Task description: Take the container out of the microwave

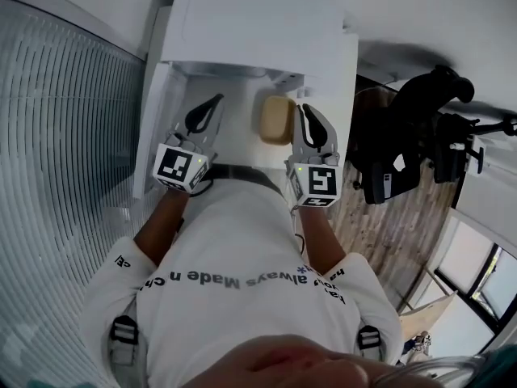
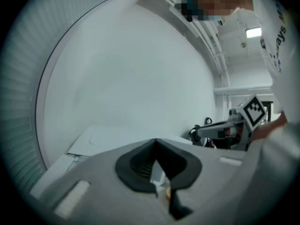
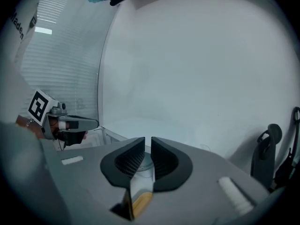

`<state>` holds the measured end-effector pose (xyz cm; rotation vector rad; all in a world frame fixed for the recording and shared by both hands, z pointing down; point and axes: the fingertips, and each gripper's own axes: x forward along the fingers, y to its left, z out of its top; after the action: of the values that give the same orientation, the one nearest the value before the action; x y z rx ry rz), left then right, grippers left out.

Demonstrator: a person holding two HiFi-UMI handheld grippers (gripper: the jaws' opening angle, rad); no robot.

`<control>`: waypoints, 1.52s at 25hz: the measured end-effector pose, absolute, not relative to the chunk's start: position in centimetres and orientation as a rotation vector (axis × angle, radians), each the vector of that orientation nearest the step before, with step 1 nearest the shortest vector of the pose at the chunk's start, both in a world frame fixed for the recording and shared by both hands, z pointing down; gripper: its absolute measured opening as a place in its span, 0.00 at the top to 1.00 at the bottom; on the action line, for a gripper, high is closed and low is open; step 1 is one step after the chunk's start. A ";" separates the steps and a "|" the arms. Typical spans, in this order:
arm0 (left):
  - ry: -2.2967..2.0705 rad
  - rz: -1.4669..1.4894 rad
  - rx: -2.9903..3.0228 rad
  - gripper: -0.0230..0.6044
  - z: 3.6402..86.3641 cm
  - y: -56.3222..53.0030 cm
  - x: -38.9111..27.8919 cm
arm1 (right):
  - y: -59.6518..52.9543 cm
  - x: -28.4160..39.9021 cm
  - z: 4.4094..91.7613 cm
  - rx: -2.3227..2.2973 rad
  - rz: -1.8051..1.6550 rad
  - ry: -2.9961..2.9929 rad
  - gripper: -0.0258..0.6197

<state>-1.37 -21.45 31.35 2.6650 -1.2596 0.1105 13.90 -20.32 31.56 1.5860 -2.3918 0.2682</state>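
Observation:
A white microwave stands against the wall, seen from above. On the white surface just in front of it lies a tan container. My left gripper hangs left of the container, its tips touching and nothing between them. My right gripper hangs just right of the container. Its jaws stand a narrow slit apart and grip nothing. Through that slit a tan patch of the container shows below. Neither gripper touches the container.
Slatted blinds fill the left side. Black equipment on a stand rises over the wooden floor at the right. The person's white shirt fills the foreground. Each gripper's marker cube shows in the other's view.

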 end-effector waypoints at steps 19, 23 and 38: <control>-1.224 0.042 2.802 0.96 20.9 -19.5 1.0 | -18.1 10.3 20.0 1.427 0.092 -2.578 0.90; -1.226 0.026 2.791 0.96 20.6 -19.3 1.3 | -17.8 8.9 18.4 1.403 0.066 -2.635 0.90; -1.231 -0.048 2.809 0.96 19.3 -20.5 1.4 | -18.9 7.9 17.5 1.388 0.064 -2.677 0.90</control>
<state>1.41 -20.49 19.30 2.8092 -1.2306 -0.0483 7.94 -18.89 17.46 1.3880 -2.6770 0.0639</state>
